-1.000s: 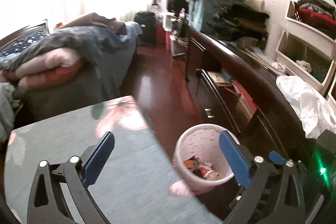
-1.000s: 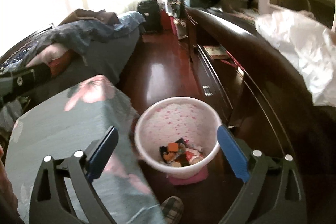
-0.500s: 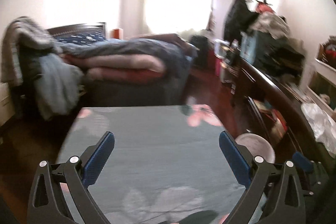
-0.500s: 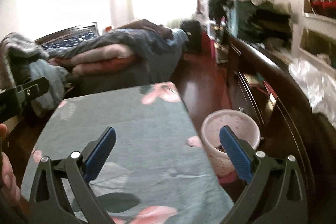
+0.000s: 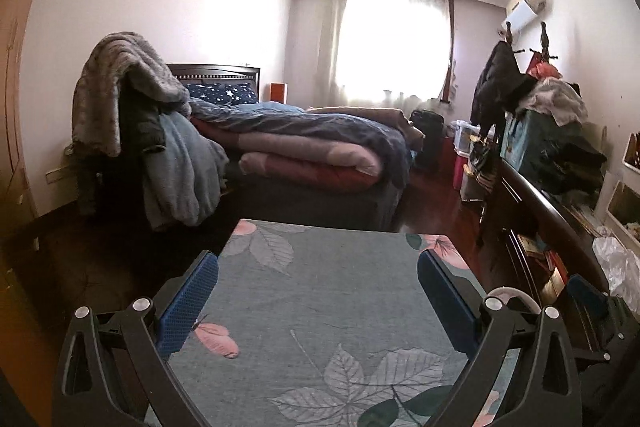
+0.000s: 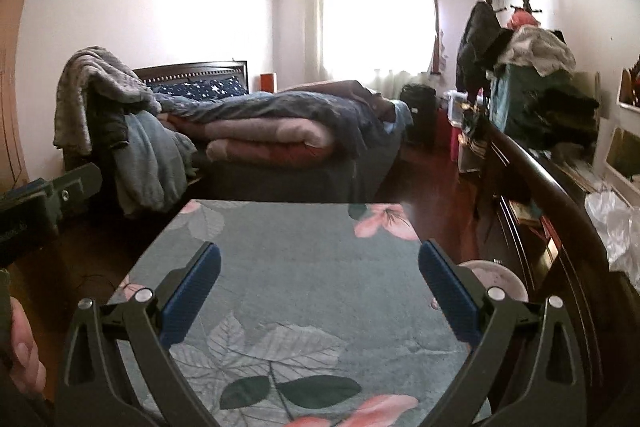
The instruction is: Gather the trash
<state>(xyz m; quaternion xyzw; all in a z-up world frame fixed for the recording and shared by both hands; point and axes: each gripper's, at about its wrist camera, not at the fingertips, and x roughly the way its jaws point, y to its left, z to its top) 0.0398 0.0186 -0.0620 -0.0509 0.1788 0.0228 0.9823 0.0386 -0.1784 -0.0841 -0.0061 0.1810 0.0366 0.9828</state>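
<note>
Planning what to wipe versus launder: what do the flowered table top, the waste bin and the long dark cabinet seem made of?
Flowered table top: looks like a woven cloth cover, matte, with printed leaves and pink flowers. Waste bin: probably plastic, pale pink with a smooth thin rim; mostly hidden behind the right claw. Long dark cabinet: seemingly lacquered dark wood, with a glossy sheen along its curved top edge.

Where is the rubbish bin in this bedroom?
Find the grey floral-patterned table in front of the bed. At its right edge, before the long dark wooden dresser, a round pale pink plastic bin stands on the floor, the only round, pale thing there.
</note>
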